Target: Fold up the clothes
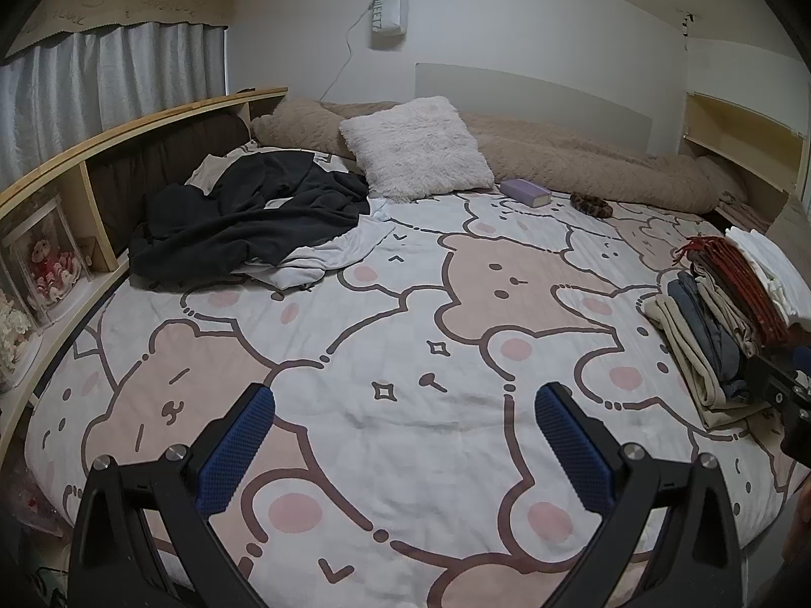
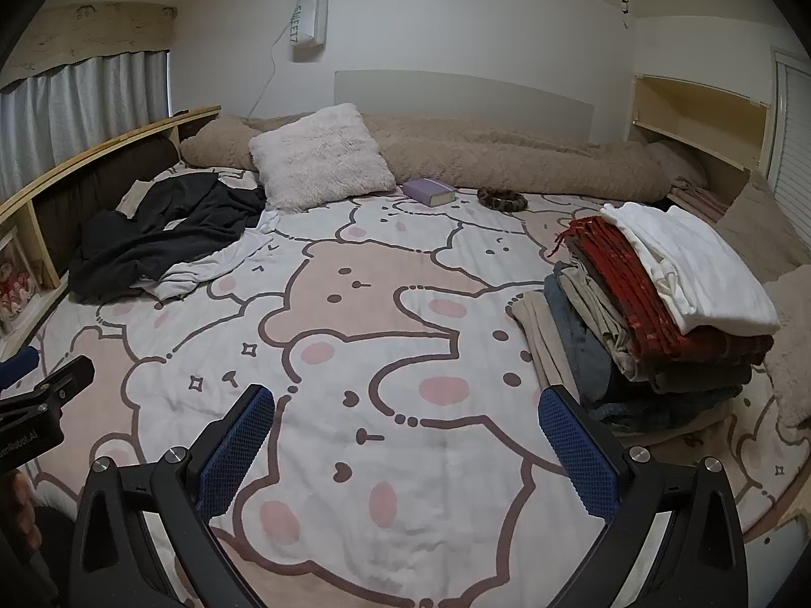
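Left gripper: the left gripper is hovering over the near middle of the bear-print blanket, its blue pads spread wide and gripping nothing.
Right gripper: the right gripper is hanging just to the right of it, also spread wide and empty, its right finger near the folded stack.
Done so far: a folded stack is sitting on the right side of the bed, with a white piece on top, a red one under it, then grey, blue and beige layers.
Left to do: an unfolded pile is lying at the far left, a dark garment crumpled over a pale one, well apart from both grippers.
Progress: judging by the piles, most of the folding is looking finished, with a couple of garments waiting.
Also on the bed: a fluffy pillow, a purple book.
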Tool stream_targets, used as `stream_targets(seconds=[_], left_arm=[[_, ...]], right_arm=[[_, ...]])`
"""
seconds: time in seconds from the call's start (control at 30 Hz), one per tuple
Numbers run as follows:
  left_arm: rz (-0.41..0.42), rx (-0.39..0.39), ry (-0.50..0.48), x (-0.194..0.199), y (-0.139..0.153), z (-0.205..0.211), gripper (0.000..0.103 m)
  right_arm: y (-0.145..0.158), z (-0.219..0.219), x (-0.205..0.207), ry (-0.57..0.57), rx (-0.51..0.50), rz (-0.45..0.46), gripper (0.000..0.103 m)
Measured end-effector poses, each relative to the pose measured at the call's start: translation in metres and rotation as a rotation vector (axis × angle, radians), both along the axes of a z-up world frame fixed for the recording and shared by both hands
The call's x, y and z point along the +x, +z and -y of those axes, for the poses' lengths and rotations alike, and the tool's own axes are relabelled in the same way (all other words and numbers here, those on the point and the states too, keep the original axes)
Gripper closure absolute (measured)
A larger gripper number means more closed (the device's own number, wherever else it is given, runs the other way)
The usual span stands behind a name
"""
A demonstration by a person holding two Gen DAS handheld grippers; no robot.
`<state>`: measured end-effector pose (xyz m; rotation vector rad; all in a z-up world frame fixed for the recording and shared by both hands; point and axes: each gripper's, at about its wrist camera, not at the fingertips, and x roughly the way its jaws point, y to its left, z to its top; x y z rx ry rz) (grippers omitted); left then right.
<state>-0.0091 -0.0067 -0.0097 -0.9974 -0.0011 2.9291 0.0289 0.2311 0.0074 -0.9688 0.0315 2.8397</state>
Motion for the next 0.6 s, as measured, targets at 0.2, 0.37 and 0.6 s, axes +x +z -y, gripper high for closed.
stream_targets(seconds=[0.2,0.37,0.6], left_arm=[[0.003,0.025,-0.013,-0.008,-0.006,0.006,0.0],[-0.007,0.065,-0.007,-0.024,-0.014,0.023,0.0],[-0.056,0.072,0.061,-0.057,-0.023,0.063,0.0]], right_arm=[[-0.005,0.005,-0.008,0.011,0.002,0.011,0.0],[-0.012,0.014,-0.026,0.023,-0.002,0.027,0.0],[-0.022,0.033,-0.063,0.061,-0.037,0.027,0.0]])
